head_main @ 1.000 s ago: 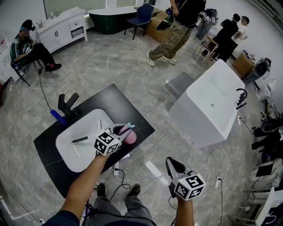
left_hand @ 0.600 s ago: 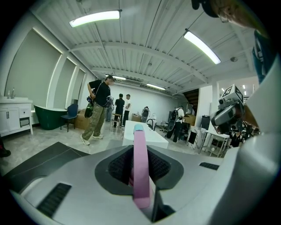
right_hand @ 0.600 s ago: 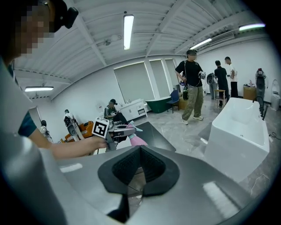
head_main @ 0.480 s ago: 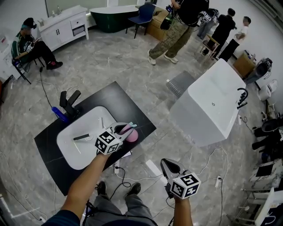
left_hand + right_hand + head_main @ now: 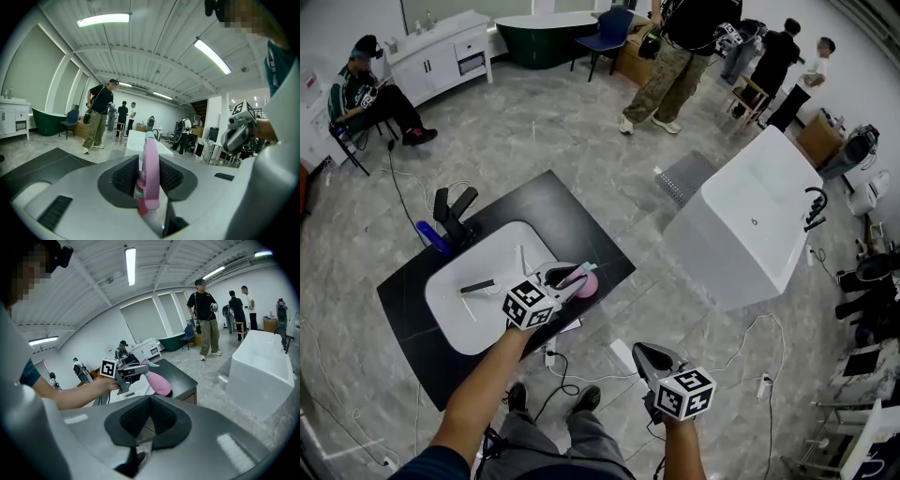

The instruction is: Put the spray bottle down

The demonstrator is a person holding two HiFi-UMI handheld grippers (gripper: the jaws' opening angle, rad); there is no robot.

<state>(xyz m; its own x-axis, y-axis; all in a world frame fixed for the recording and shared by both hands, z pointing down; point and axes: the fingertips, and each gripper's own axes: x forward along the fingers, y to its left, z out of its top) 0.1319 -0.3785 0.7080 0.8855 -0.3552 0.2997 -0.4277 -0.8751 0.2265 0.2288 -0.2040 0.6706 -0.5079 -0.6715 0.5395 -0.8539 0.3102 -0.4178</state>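
Observation:
My left gripper (image 5: 572, 277) is shut on the pink spray bottle (image 5: 585, 282), held tilted over the near right corner of the black counter (image 5: 558, 211). In the left gripper view the bottle's pink trigger and neck (image 5: 151, 173) stand between the ribbed jaws of the left gripper (image 5: 149, 180). From the right gripper view the spray bottle (image 5: 158, 383) leans with its base close to the counter top; I cannot tell whether it touches. My right gripper (image 5: 647, 354) hangs over the floor to the right of the counter, shut and holding nothing, and its jaws meet at a point in its own view (image 5: 149, 401).
A white basin (image 5: 502, 253) is set in the counter, with a dark flat item (image 5: 476, 287) lying in it. A black faucet (image 5: 455, 220) and a blue object (image 5: 431, 237) stand at its far left. A white bathtub (image 5: 750, 220) stands to the right. Cables (image 5: 581, 370) lie on the floor; people are at the back.
My right gripper has drifted a little to the left. The left gripper still holds the bottle over the counter's corner, barely shifted.

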